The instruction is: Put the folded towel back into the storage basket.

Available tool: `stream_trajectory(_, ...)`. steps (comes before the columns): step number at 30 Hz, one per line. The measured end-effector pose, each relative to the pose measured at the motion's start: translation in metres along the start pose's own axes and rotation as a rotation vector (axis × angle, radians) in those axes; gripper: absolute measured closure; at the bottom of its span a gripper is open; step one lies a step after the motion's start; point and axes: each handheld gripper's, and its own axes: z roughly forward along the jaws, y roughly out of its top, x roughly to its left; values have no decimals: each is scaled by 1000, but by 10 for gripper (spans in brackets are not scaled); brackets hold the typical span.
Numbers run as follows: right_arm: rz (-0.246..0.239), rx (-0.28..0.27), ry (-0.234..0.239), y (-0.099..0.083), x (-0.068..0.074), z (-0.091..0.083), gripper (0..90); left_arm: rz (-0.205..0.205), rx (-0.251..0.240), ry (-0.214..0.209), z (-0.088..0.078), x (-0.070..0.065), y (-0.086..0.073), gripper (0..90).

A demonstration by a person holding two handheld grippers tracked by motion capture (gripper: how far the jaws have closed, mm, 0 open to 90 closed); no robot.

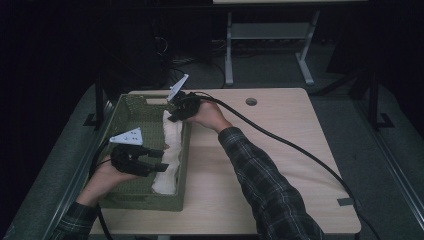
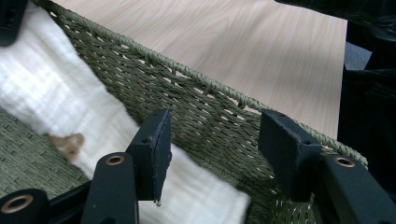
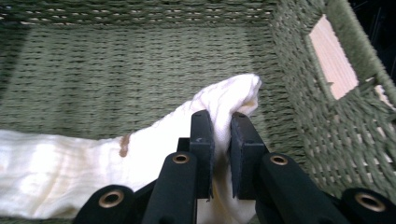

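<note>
one white cloth (image 1: 167,157) lying along the right wall of one green woven basket (image 1: 131,115) on the table (image 1: 270,165). looks soft, light, floppy, so probably best pinched at an end. right gripper (image 3: 220,140) clamped on its far end; left gripper (image 2: 224,144) hanging wide open, empty, over the near end.

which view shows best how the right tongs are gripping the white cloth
The right gripper view: the right tongs are closed on a fold of the white cloth inside the green basket, seen close up. The high view shows the grip small and dark. The left gripper view shows the cloth's other end between the open left tongs.
</note>
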Motion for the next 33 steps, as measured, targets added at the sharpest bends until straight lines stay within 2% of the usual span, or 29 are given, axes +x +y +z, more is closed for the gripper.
stream_trajectory(6, 8, 3, -11, -1, -11, 5, 792, -4, -4, -1, -1, 1, -1, 436)
stream_trajectory(9, 11, -12, -42, -1, -13, 7, 687, -7, -7, 0, -1, 2, -1, 435)
stream_trajectory(12, 42, -38, -57, -2, -16, 5, 573, -8, -13, 0, -2, 2, -2, 429)
stream_trajectory(16, 50, -53, -76, 0, -16, -4, 525, -9, -18, -1, -2, 2, 0, 421)
stream_trajectory(23, 51, -77, -66, -1, -12, -26, 481, -12, -39, 4, 1, -1, 15, 397)
stream_trajectory(29, 43, -69, -62, -10, -9, -46, 458, -19, -44, 21, 10, -6, 29, 381)
stream_trajectory(33, 52, -89, -63, -21, -8, -61, 445, -16, -37, 32, 20, -13, 40, 369)
